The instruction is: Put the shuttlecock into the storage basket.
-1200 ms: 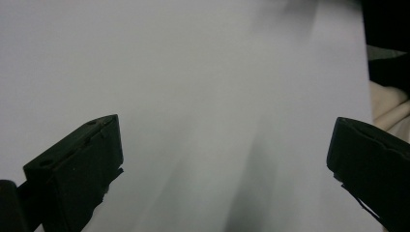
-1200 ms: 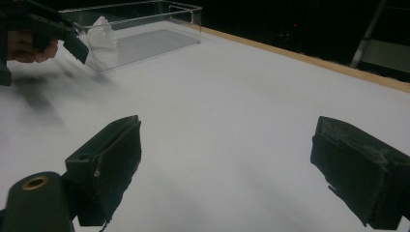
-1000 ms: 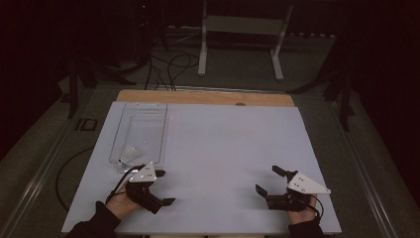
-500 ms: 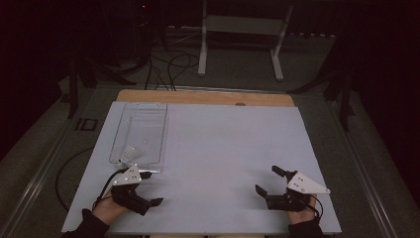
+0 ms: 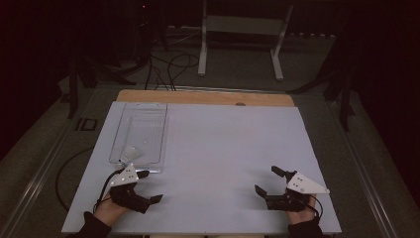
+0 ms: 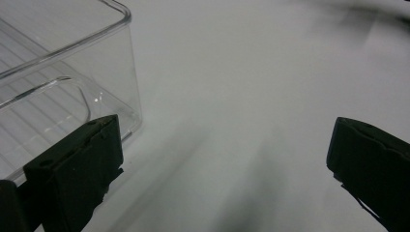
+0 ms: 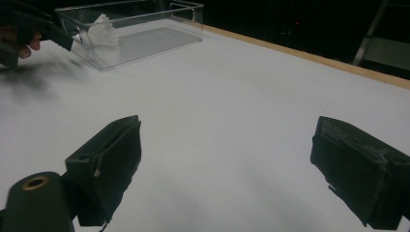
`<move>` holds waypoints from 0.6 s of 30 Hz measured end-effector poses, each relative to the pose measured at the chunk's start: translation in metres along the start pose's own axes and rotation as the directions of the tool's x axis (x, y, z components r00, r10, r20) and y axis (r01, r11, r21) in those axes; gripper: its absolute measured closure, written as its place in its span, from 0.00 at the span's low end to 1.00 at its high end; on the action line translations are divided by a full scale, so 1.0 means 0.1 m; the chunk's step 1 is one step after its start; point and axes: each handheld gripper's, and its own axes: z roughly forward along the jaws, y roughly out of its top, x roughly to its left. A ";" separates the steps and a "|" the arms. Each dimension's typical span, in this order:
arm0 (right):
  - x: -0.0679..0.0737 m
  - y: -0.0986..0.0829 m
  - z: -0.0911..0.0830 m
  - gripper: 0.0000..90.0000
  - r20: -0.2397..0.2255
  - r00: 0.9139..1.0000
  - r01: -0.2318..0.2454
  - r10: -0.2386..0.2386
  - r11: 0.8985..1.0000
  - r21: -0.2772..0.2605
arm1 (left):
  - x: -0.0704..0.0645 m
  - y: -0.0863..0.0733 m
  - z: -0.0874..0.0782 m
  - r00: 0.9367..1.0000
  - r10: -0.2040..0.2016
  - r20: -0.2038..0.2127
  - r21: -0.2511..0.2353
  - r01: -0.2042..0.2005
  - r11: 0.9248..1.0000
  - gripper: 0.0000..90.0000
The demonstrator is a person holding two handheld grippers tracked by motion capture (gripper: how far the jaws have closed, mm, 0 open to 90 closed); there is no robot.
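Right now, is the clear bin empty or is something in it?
Not empty. The clear bin stands upright and open-topped, and a crumpled white piece lies inside at its near end. The rest looks bare.

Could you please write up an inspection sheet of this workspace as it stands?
Surface: white table top, wooden strip along its far edge.
Job's things: clear plastic bin at far left; white crumpled item at its near end.
Clutter: nothing seen.
Grippers: left tool open beside the bin's near corner; right tool open, holding nothing.
Cables: black cables on the floor beyond the table.
Surroundings: dark room, white metal stand.
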 end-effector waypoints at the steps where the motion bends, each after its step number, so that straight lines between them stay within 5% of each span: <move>1: 0.00 0.00 0.00 0.12 0.000 1.000 0.001 -0.001 1.000 0.001 | 0.00 0.00 0.01 1.000 0.000 -0.010 -0.001 0.000 1.000 0.00; 18: -0.01 -0.01 0.00 0.12 0.011 1.000 0.007 -0.007 1.000 0.009 | -0.05 -0.01 0.02 1.000 0.021 -0.020 -0.026 -0.021 0.999 0.00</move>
